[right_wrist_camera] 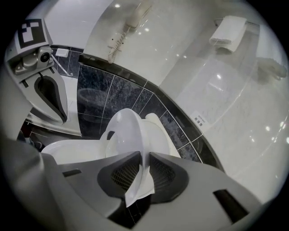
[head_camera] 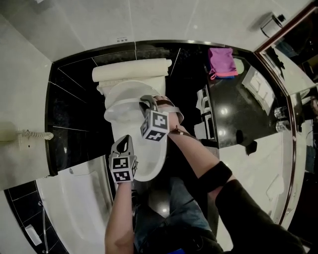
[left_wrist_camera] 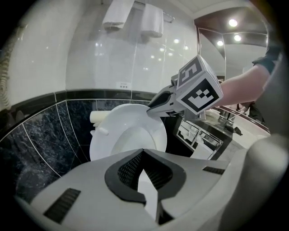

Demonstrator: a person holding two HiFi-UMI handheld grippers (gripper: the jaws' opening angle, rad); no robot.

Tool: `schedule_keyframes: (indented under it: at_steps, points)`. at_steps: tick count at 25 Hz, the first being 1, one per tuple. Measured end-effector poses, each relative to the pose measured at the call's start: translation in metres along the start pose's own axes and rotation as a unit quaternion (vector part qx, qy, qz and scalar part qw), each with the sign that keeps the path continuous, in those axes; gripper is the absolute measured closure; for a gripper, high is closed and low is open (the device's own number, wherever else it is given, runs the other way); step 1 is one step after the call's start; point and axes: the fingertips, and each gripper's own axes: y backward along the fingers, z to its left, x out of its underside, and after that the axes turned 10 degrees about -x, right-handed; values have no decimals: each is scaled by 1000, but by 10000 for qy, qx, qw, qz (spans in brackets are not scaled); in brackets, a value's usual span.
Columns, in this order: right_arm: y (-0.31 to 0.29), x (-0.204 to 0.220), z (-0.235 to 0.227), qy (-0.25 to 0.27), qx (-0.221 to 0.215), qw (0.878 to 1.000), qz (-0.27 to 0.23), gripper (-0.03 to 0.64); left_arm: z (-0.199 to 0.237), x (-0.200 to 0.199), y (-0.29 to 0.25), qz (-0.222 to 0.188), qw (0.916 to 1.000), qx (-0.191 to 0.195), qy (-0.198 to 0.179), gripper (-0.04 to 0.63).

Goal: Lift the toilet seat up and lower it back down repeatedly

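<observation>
Where the left claw (left_wrist_camera: 145, 184) pinches the rim of the one seat (left_wrist_camera: 128, 133), the right claw (right_wrist_camera: 141, 181) clamps that same raised edge; seat tilted up ahead of both. Beyond, one wall label (left_wrist_camera: 123, 84), print unreadable; two towels (left_wrist_camera: 118, 13) above

No legible text or labels
</observation>
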Motion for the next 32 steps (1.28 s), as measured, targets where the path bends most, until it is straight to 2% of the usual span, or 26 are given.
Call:
schedule_keyframes:
  at_steps: [7,12,18,22,27,32]
  points:
    - [38,0,81,33,426,9983,407,535,-1,47,37,-149,9992,368,36,607]
    - [59,7,139,-149,762,9942,739,535,-4,77,64,-152,9979,624,-110,607]
    - [71,14,191,-83,908,9937,657,535,1,113,63,6,9992,405,-17,607]
    - [72,16,217,61,1078,9934,396,534,-5,120,61,-268,9993,256,12,607]
    - [75,36,282,372,874,9949,343,529,-25,148,73,-498,9987,79,-51,607]
    - [72,50,322,394,888,9949,254,526,-36,187,81,-483,9988,-45,-93,607]
